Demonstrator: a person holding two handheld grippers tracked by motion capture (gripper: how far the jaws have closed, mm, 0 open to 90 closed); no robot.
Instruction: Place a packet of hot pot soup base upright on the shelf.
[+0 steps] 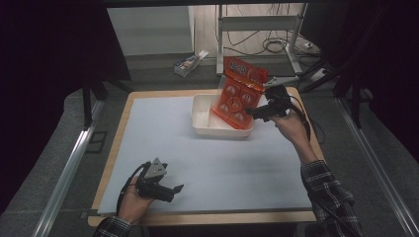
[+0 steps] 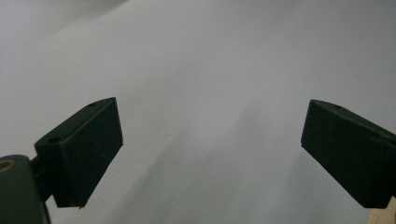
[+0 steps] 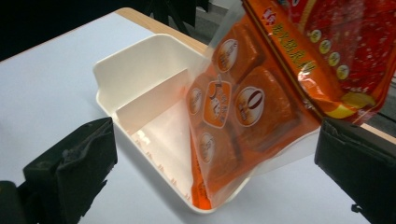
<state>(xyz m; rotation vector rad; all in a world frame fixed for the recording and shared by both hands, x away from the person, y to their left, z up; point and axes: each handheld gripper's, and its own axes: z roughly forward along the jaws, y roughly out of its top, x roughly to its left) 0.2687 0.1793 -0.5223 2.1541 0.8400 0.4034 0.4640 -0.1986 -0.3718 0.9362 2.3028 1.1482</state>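
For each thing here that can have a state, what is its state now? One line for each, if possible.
Snack bag: stands tilted in the tray, bottom edge inside, top leaning over the far rim.
Tray: upright on the table, one compartment bare.
Right gripper: jaws open, close to the bag, not clamped on it.
Left gripper: jaws open, holding nothing, low over the table.

I'm seeing a small box (image 1: 189,64) lying on the floor beyond the table (image 1: 123,123), cables (image 1: 269,43) trailing nearby.
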